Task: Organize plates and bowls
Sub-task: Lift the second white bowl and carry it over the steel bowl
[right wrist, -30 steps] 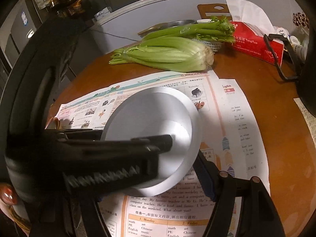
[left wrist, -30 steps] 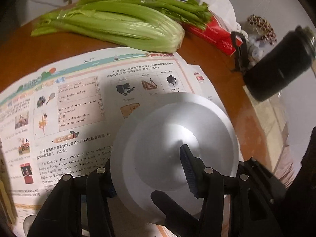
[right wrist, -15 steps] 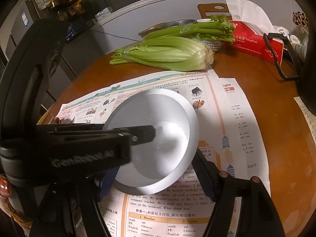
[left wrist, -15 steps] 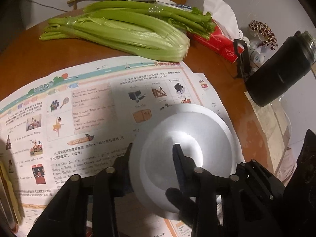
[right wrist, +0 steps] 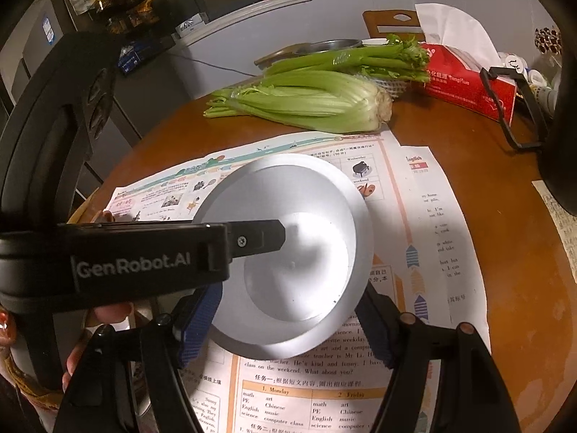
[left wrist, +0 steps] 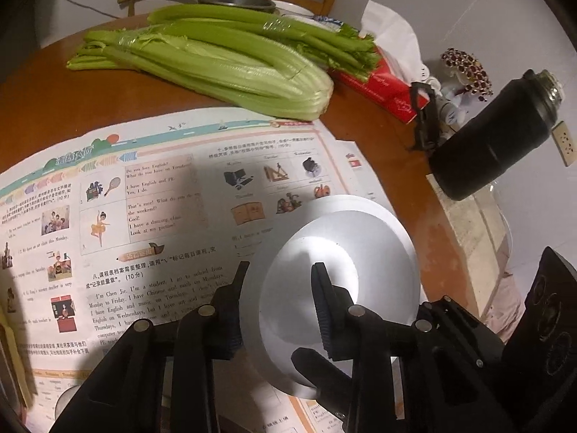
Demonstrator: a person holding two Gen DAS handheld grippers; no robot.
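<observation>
Bowl [left wrist: 346, 252] shifted right; left claw [left wrist: 279, 288] pinching its rim.

Left wrist view: close above the tabletop [left wrist: 29, 93], tilted down along the jaws, facing the far wall; bowl [left wrist: 346, 252] fills the lower centre, flask [left wrist: 490, 137] at right. Right wrist view: same closeness, from further right, angled left toward the fridge [right wrist: 43, 36]; left gripper [right wrist: 252, 238] crosses in from the left edge. Both share the bowl, worksheet [left wrist: 144, 198] [right wrist: 425, 252], celery [left wrist: 223, 65] [right wrist: 310, 97] and tissue box [left wrist: 382, 86] [right wrist: 465, 79].
</observation>
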